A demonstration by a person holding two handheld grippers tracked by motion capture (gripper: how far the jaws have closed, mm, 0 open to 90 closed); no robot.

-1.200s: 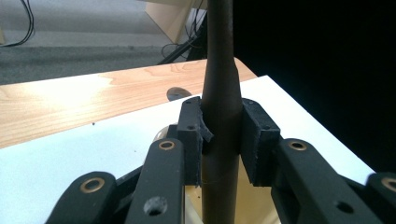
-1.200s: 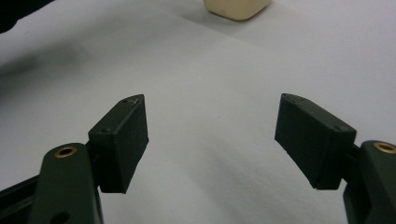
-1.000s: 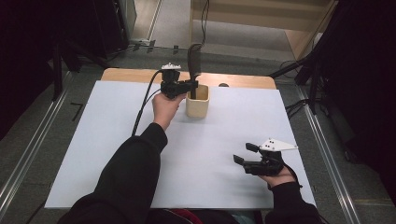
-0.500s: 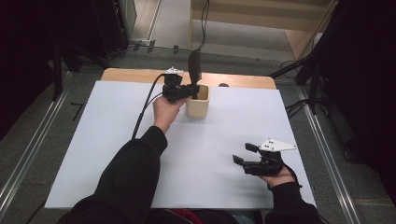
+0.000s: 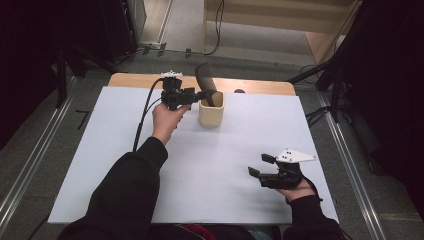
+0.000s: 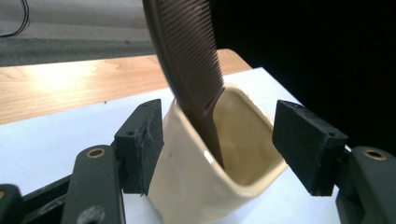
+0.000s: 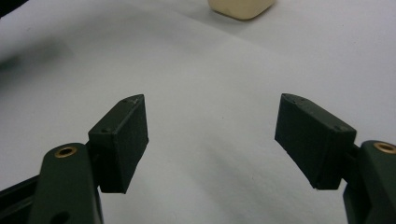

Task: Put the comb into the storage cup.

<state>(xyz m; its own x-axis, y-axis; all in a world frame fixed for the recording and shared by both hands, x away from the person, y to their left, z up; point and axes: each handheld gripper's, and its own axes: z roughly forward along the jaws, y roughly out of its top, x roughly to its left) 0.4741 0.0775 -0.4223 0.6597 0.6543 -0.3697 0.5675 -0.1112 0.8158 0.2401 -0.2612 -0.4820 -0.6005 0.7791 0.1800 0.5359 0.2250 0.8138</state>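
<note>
A white table top with a bare wooden strip along its far edge stands on a grey floor. Metal rails flank it. Dark surroundings; cables trail behind.

**Cup and comb at the far edge, two grippers on the sheet**

A white rectangular sheet covers nearly the whole wooden table, leaving a strip bare along the far edge. A cream square ceramic cup stands on the sheet near the middle of that far edge. A dark brown ridged comb stands in the cup, leaning toward the far left. The left gripper sits just left of the cup at rim height. The right gripper rests near the sheet's near right corner, well apart from the cup.
</note>
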